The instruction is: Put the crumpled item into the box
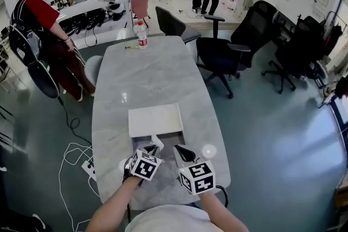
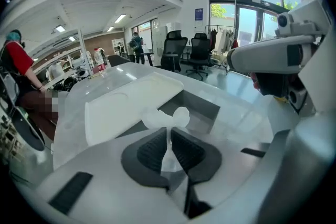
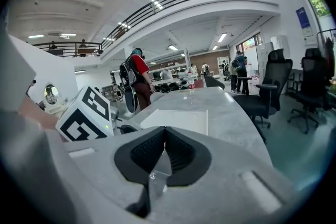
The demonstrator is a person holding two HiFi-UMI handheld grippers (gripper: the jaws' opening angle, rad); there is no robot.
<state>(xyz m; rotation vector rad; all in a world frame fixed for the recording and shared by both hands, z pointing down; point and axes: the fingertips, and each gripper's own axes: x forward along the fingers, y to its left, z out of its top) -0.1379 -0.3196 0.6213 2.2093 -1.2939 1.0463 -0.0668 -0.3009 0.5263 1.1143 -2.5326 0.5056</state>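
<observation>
A shallow grey box (image 1: 172, 140) lies open on the marble table, its white lid (image 1: 155, 119) lying flat just beyond it. My left gripper (image 1: 154, 147) is shut on a white crumpled paper (image 1: 157, 142), held over the box's near edge. In the left gripper view the paper (image 2: 169, 118) sticks out past the fingertips (image 2: 157, 144), with the grey box floor (image 2: 205, 110) and lid (image 2: 123, 105) beyond. My right gripper (image 1: 180, 152) hovers beside it to the right, shut and empty; its pads (image 3: 149, 152) meet.
A water bottle (image 1: 141, 35) and a small yellow item (image 1: 131, 47) stand at the table's far end. Black office chairs (image 1: 220, 54) line the right side. A person (image 1: 41, 35) stands at the far left. Cables (image 1: 73, 155) lie on the floor left of the table.
</observation>
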